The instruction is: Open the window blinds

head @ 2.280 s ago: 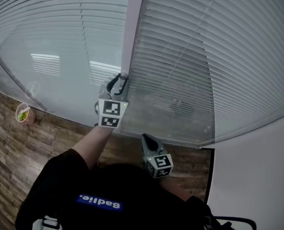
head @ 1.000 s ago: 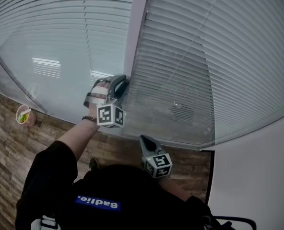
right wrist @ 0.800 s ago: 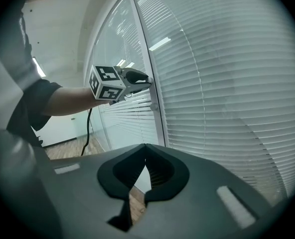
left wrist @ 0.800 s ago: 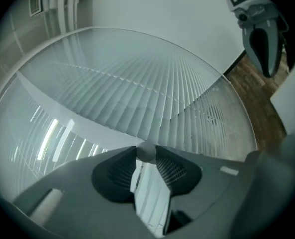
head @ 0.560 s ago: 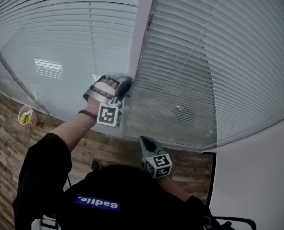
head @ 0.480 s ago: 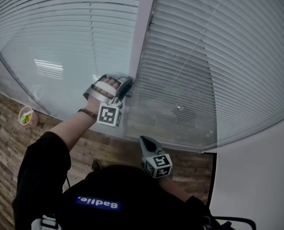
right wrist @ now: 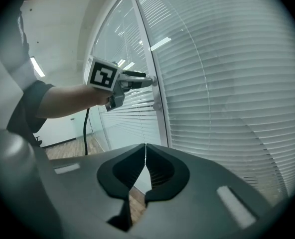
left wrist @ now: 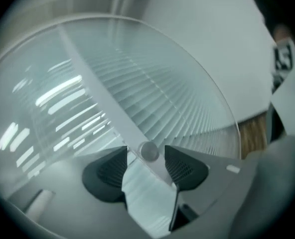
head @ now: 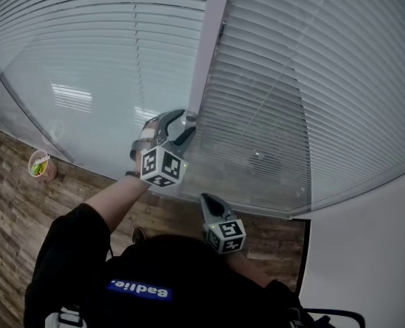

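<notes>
Slatted blinds sit behind glass on both sides of a grey upright frame [head: 206,60]: a left pane [head: 86,46] and a right pane [head: 312,80]. My left gripper [head: 183,123] is at the frame. In the left gripper view a small round knob [left wrist: 148,151] stands between its jaws. The jaws have just been opening, so the left gripper [left wrist: 146,149] is open and the pads are off the knob. My right gripper [head: 209,201] hangs lower, away from the glass. Its jaws [right wrist: 145,146] are shut on nothing.
A second round knob [right wrist: 157,105] sits lower on the frame. On the wooden floor [head: 11,203] at the left stands a paper cup [head: 40,164]. A white wall [head: 367,251] closes the right side. A black cable [right wrist: 85,133] hangs below the left arm.
The left hand has rolled at the knob, so its marker cube faces another way. Its jaws have opened off the knob. The right gripper has stayed where it was.
</notes>
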{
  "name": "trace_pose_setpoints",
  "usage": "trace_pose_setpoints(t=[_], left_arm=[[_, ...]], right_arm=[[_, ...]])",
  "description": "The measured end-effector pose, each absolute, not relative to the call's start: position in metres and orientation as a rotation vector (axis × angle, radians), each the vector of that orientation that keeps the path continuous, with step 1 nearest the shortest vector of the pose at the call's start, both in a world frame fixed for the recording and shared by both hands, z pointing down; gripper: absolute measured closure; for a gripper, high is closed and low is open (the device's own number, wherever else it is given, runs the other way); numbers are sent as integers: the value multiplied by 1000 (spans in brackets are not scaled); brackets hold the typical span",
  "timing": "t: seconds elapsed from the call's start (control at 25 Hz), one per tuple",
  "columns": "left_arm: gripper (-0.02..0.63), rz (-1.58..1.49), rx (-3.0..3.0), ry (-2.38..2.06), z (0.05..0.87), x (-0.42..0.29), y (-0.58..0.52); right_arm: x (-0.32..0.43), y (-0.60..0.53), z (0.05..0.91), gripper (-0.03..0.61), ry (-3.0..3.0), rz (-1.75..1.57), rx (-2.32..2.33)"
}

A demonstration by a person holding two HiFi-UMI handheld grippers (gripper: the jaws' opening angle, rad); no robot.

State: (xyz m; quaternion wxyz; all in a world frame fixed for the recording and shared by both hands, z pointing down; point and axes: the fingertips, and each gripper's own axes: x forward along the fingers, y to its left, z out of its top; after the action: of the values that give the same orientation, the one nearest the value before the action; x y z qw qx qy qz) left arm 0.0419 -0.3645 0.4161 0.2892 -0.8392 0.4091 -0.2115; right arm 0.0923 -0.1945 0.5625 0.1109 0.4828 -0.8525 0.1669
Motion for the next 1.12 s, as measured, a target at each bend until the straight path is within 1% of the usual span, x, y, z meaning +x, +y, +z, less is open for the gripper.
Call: trace_pose_setpoints(t=[0.16, 0.28, 0.36, 0.48, 0.6, 0.64, 1.12], left_arm=[[379, -209, -2759, 1423, 416, 31, -373], [385, -44, -2894, 1545, 421, 33, -373], [385, 13, -2909, 1576, 420, 38, -372], [392, 13, -2857, 1594, 415, 43, -373], [451, -45, -2765, 1616, 412, 41, -377], [486, -65, -2748, 1621, 411, 40, -378], [491, -264, -2597, 1528, 415, 45, -376]], right_arm=[[90, -194, 564, 572, -2506, 476, 1395], [93, -193, 564, 571, -2503, 473, 1402], [96, -192, 564, 569, -2496, 479, 1407], [102, -190, 565, 569, -2486, 472, 1423], [114, -191, 563, 575, -2472, 455, 1467], [118, -191, 562, 575, -2469, 456, 1478], [119, -184, 565, 575, -2486, 473, 1445]])
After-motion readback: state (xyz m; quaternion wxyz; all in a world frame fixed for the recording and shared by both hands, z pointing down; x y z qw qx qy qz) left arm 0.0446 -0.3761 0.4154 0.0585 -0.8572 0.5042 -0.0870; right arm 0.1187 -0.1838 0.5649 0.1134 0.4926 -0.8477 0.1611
